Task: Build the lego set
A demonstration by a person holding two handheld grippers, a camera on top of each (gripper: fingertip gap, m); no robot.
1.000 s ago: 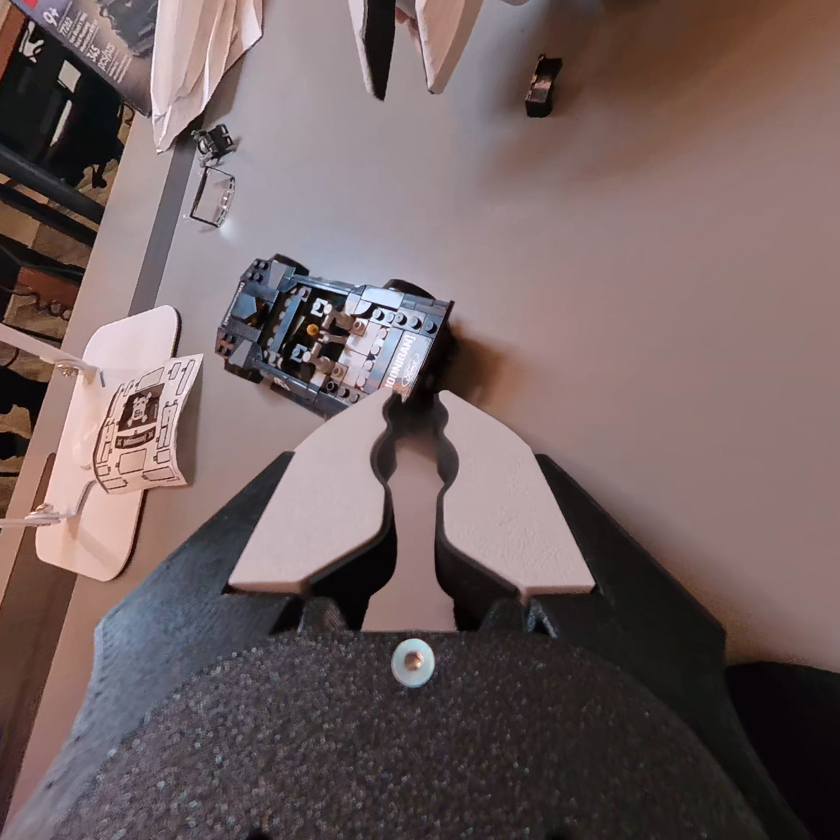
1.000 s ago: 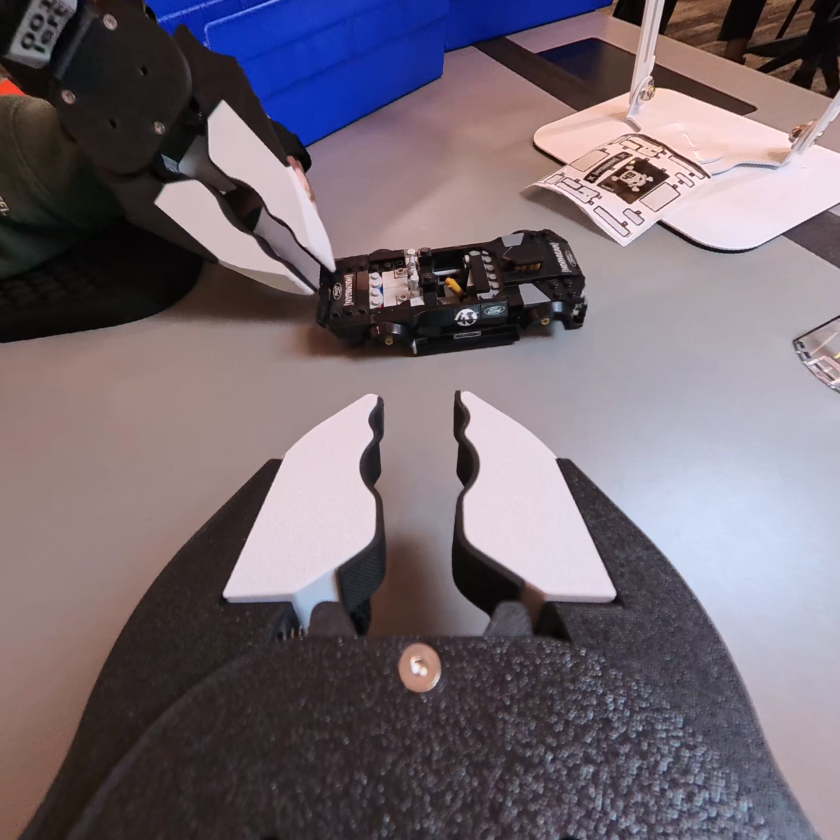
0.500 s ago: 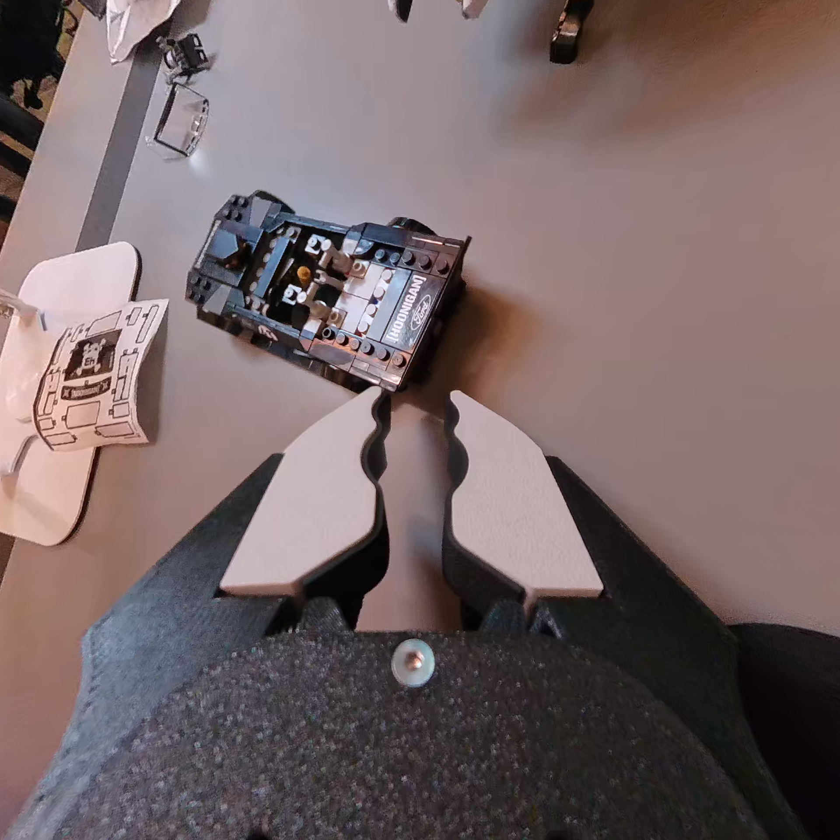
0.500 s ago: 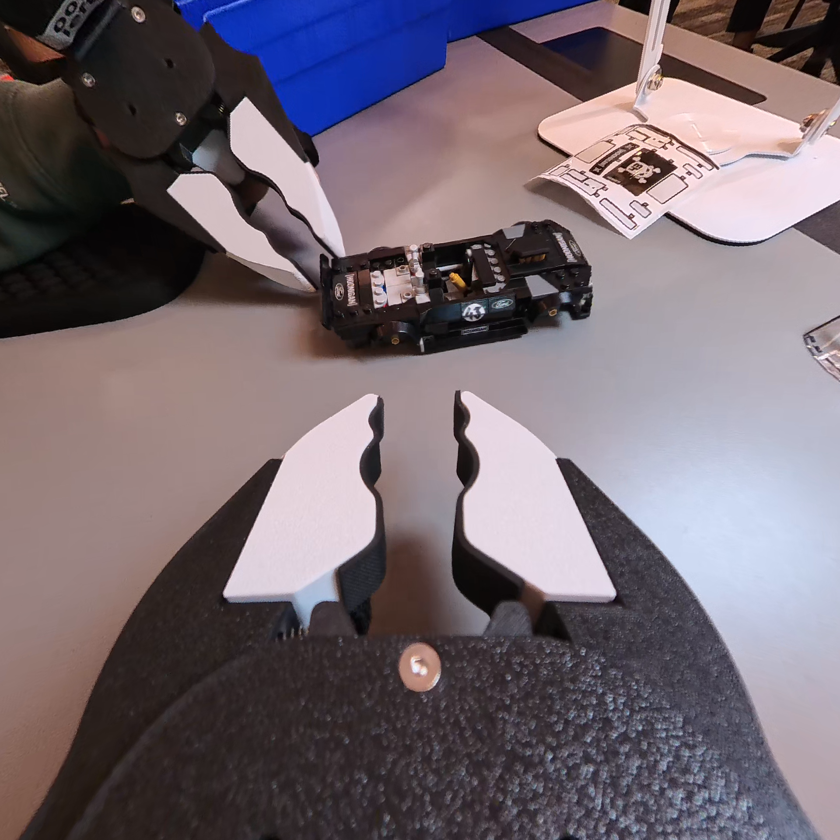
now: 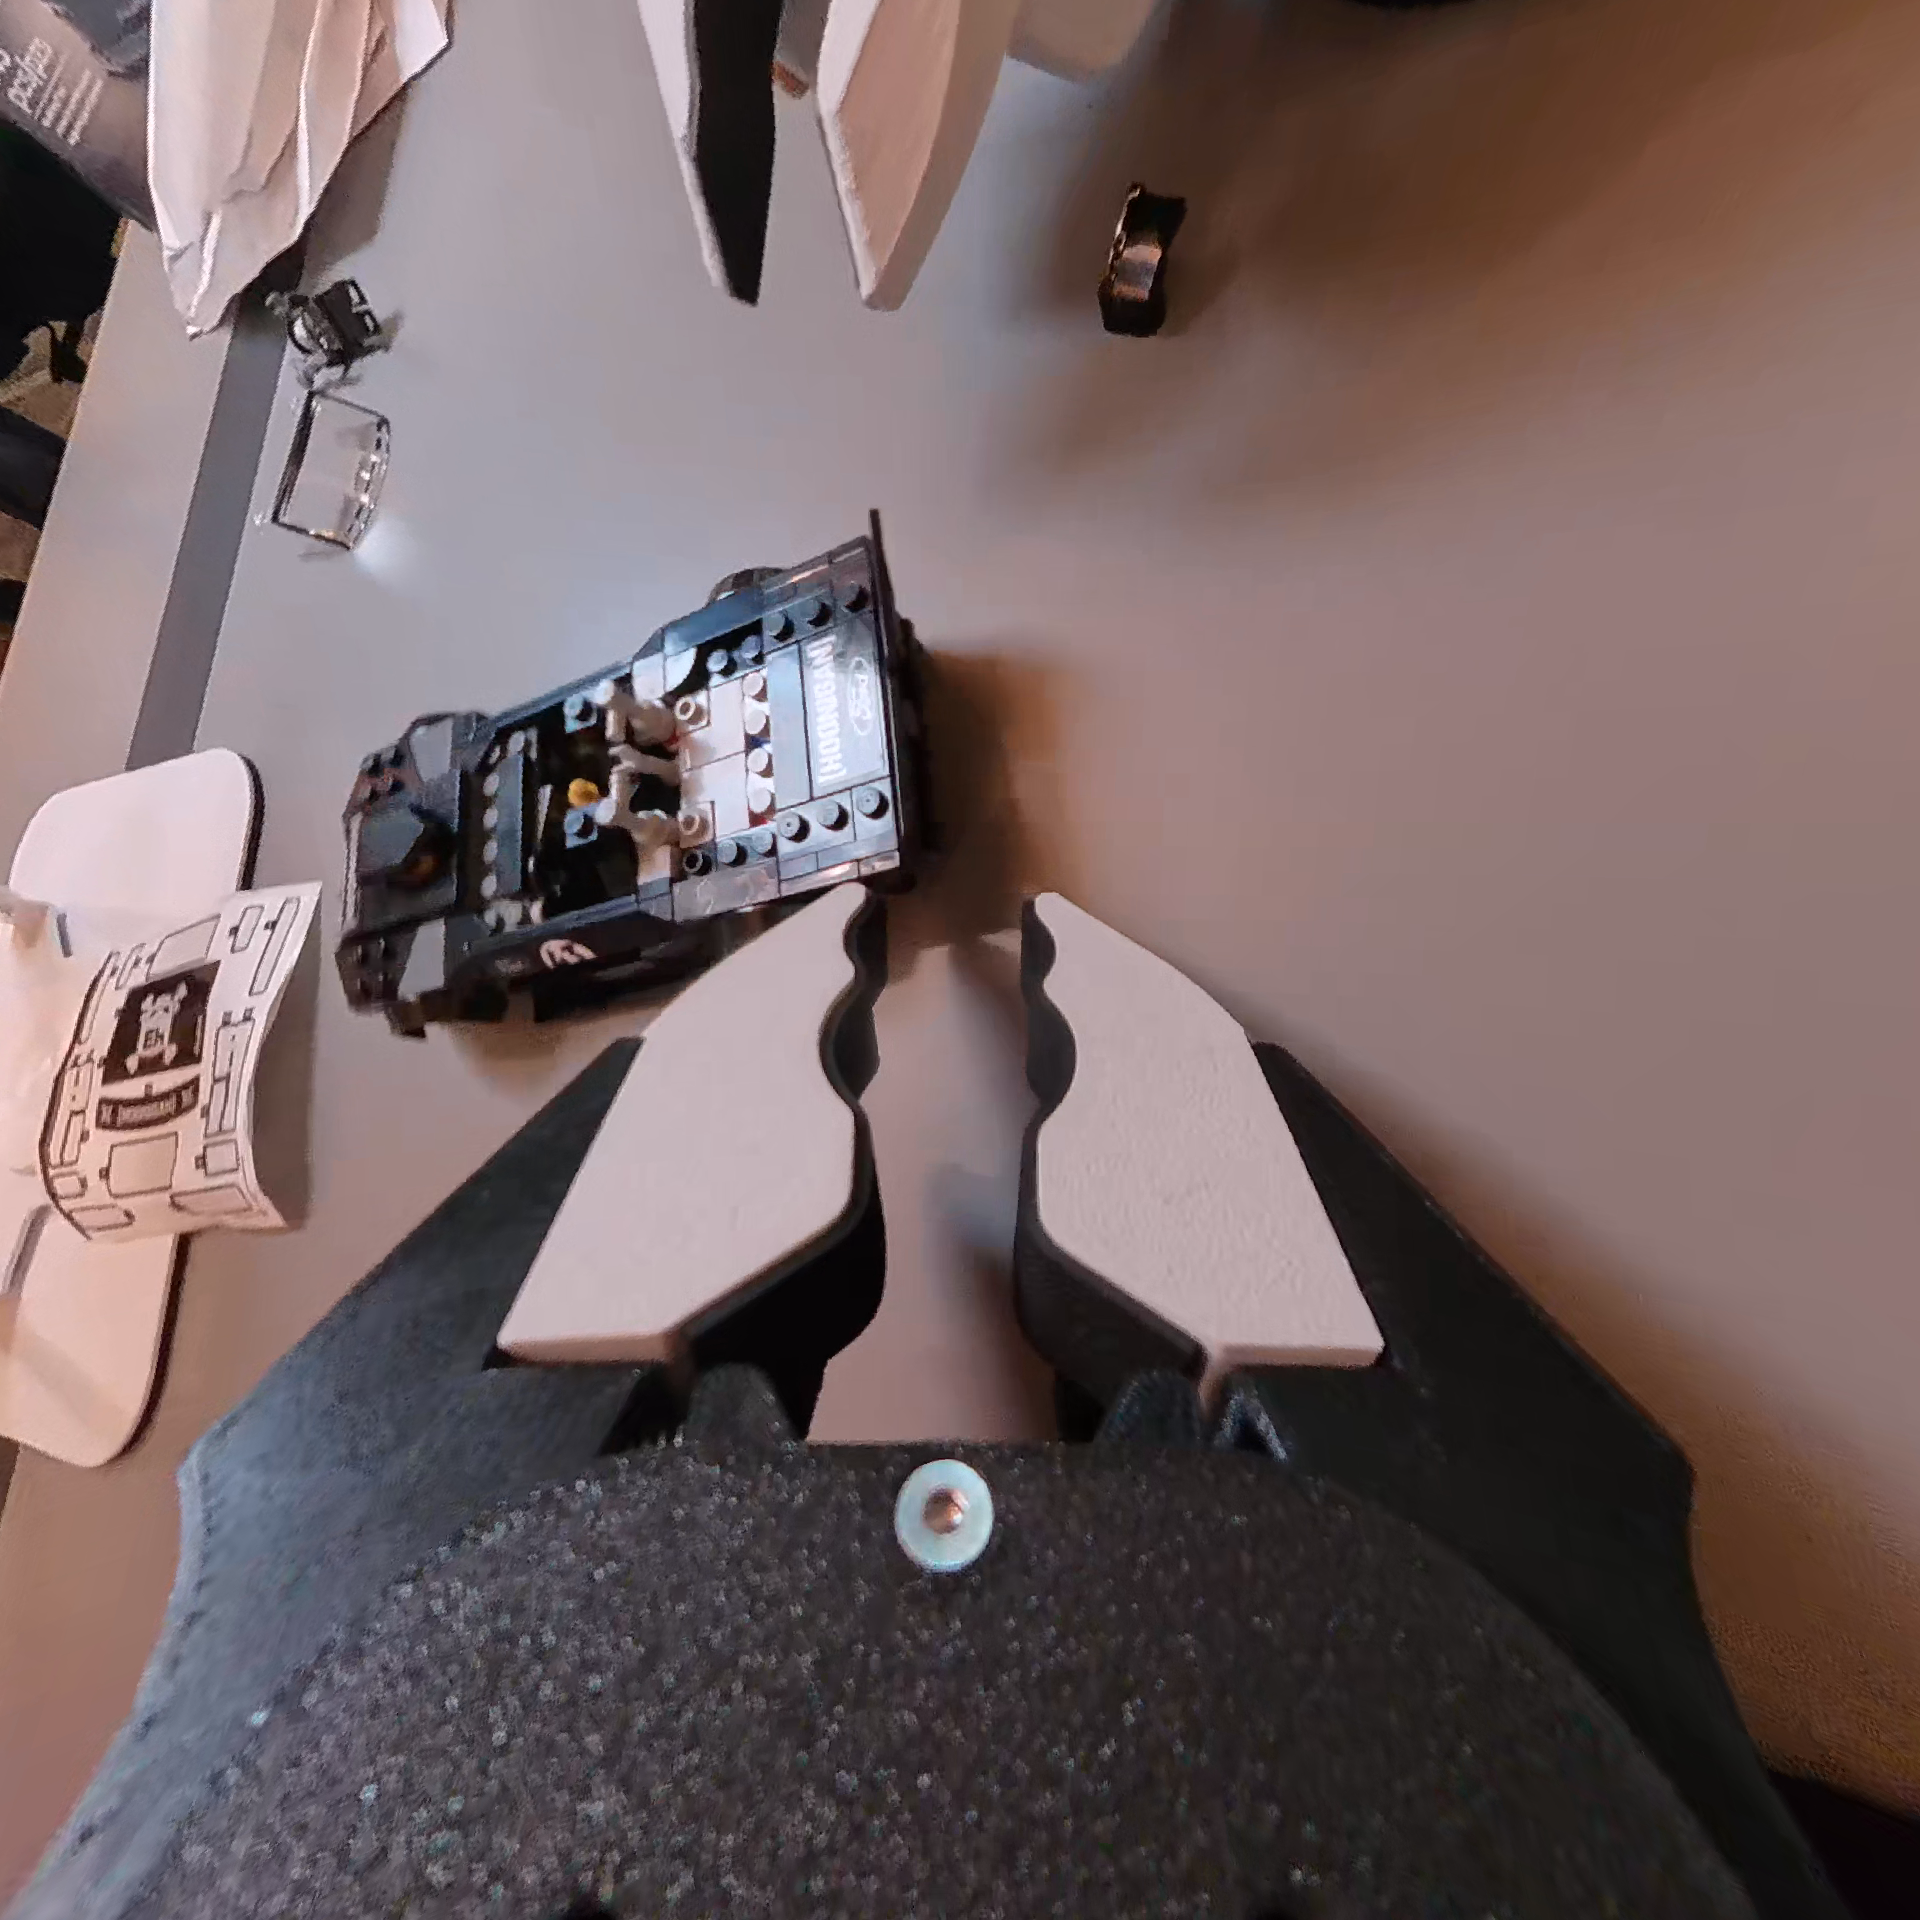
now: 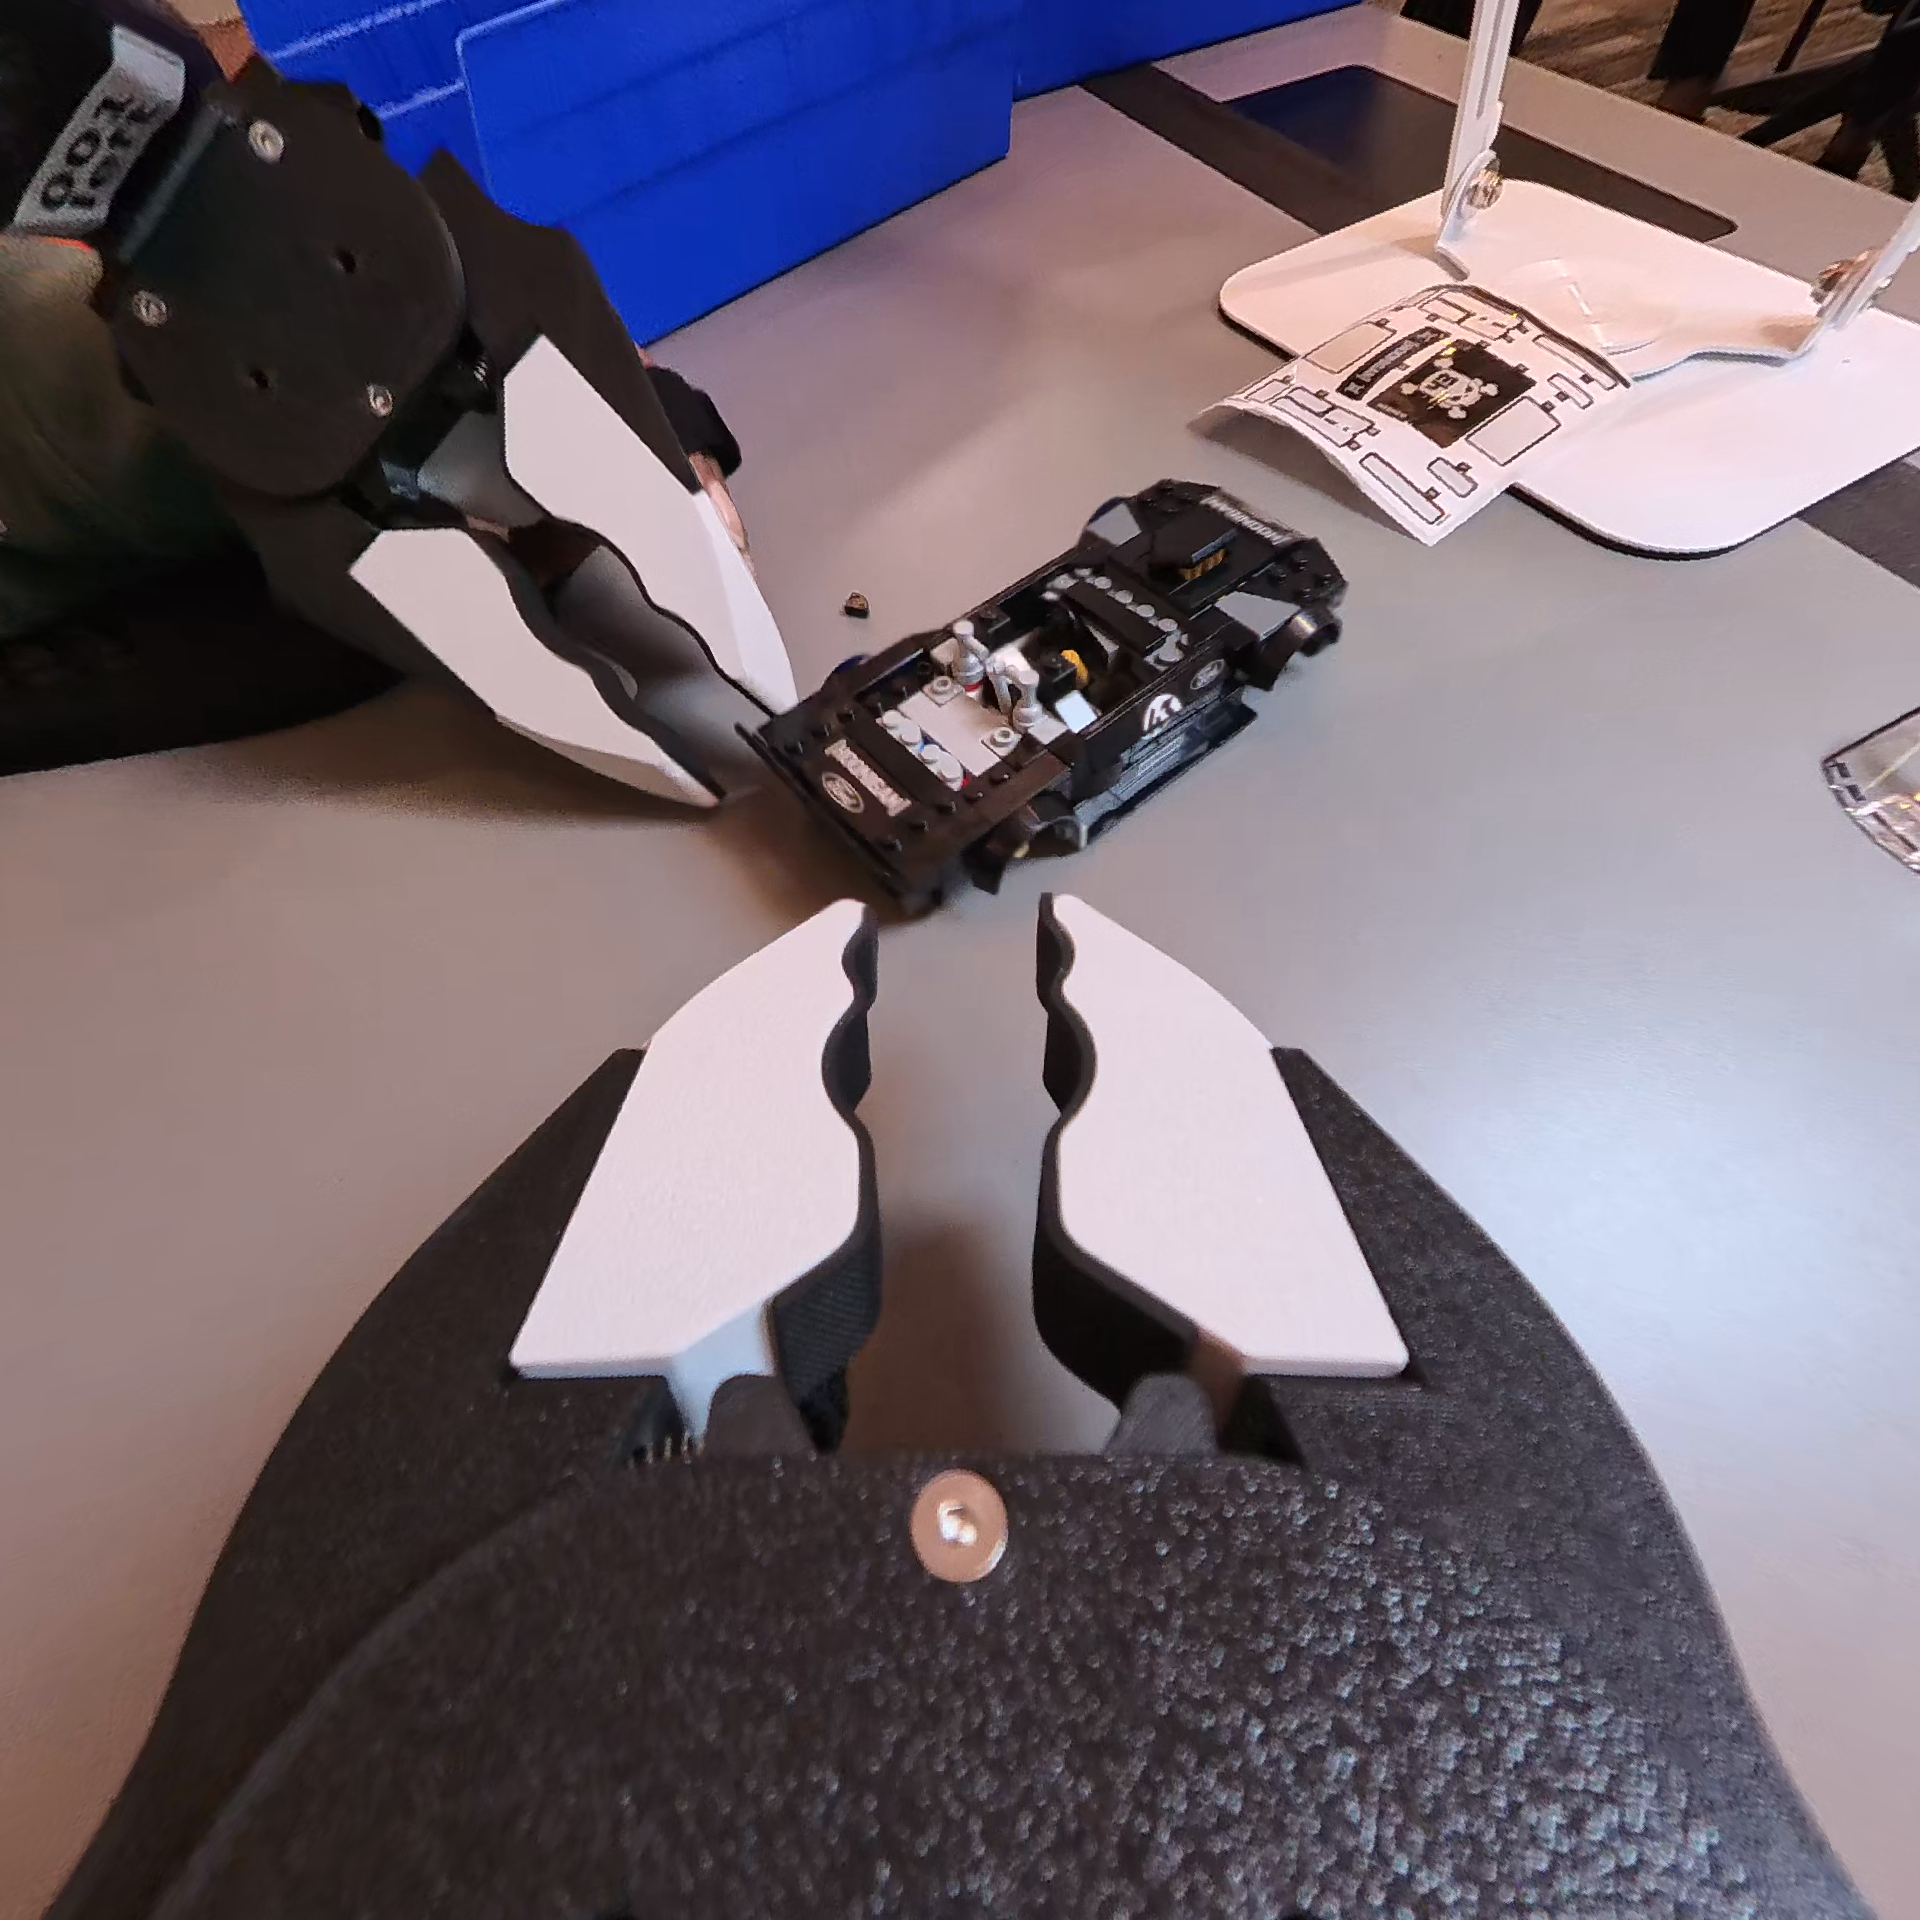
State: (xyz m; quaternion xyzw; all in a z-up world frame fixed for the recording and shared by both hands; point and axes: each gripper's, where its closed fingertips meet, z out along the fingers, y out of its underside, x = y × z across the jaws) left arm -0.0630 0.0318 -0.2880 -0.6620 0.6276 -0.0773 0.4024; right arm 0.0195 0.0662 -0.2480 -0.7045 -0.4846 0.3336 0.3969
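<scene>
Left gripper [image 5: 945,909]: we see its jaws apart with bare table between them, holding nothing; the tips sit at frame centre, just beside the rear corner of the car.
Right gripper [image 6: 956,914]: we find it likewise parted and empty, its tips near the car's rear corner; whether either gripper touches the car we cannot tell.
Toy car [image 5: 634,800]: a dark, half-built brick car lies on the grey table [image 5: 1455,727], left of centre in the left wrist view, centre-right in the right wrist view [image 6: 1049,717], its top open and its studs showing.
Hidden or cut off: we see the right gripper only as two finger ends [image 5: 894,156] at the top edge of the left wrist view; a clear curved piece [image 6: 1881,790] is cut by the right edge in the right wrist view.
Hard to make out: a tiny dark bit [image 6: 854,603] behind the car is too small for us to identify.
Around: a sticker sheet [image 5: 156,1060] lies partly on a white stand base [image 5: 114,852] at the left edge; a white cloth-like bag [image 5: 260,135] hangs in at upper left.
Only in the left view: a small black part [image 5: 1138,260] at upper right and a small black cluster [image 5: 332,312].
Only in the right view: blue bins [image 6: 727,145] at the top, and the whole left gripper body [image 6: 281,343] at upper left.
</scene>
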